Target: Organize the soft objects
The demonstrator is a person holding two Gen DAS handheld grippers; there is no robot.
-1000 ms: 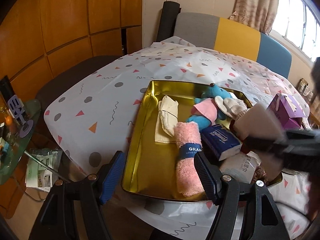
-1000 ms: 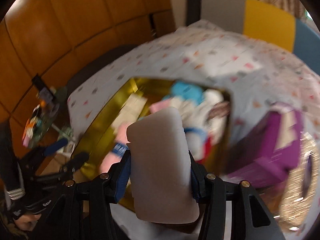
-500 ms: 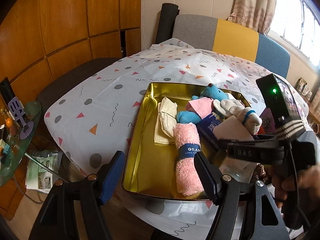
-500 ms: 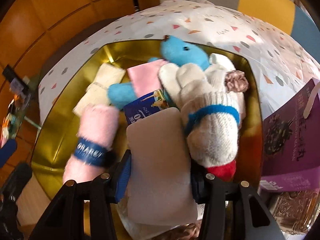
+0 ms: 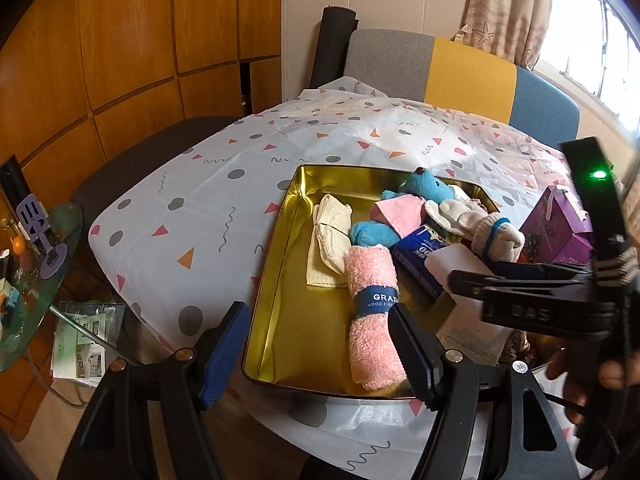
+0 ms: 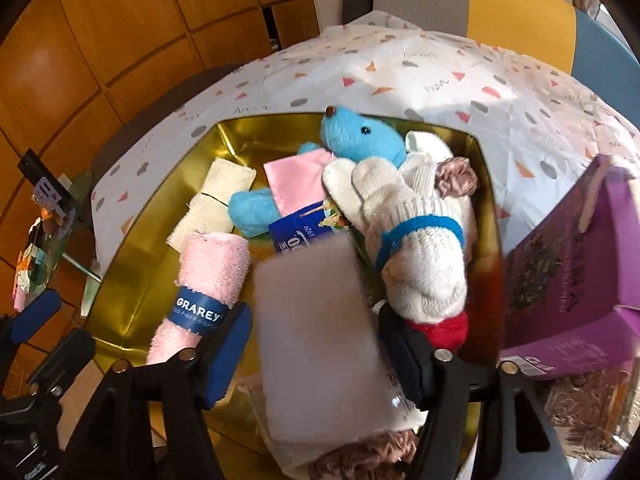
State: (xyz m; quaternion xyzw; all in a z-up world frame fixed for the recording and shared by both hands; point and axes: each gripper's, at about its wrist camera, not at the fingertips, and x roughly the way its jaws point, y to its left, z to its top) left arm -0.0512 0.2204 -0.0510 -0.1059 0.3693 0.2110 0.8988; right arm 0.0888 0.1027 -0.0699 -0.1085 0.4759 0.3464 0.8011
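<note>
Right tool (image 6: pixel 316 344): jaws opening, sponge (image 6: pixel 320 344) between (blurred) | left tool (image 5: pixel 316 352): open, empty, before tray (image 5: pixel 280 280)

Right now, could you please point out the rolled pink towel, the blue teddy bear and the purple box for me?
rolled pink towel (image 5: pixel 370 280): left wrist view, on the roll above its blue band.
blue teddy bear (image 6: pixel 360 138): right wrist view, on its head.
purple box (image 6: pixel 560 256): right wrist view, on its printed side.

We use black hand-held grippers: left hand-held gripper (image 5: pixel 316 344), right hand-held gripper (image 6: pixel 314 344), blue pads (image 5: pixel 222 354), brass-coloured screws (image 5: pixel 185 355).
</note>
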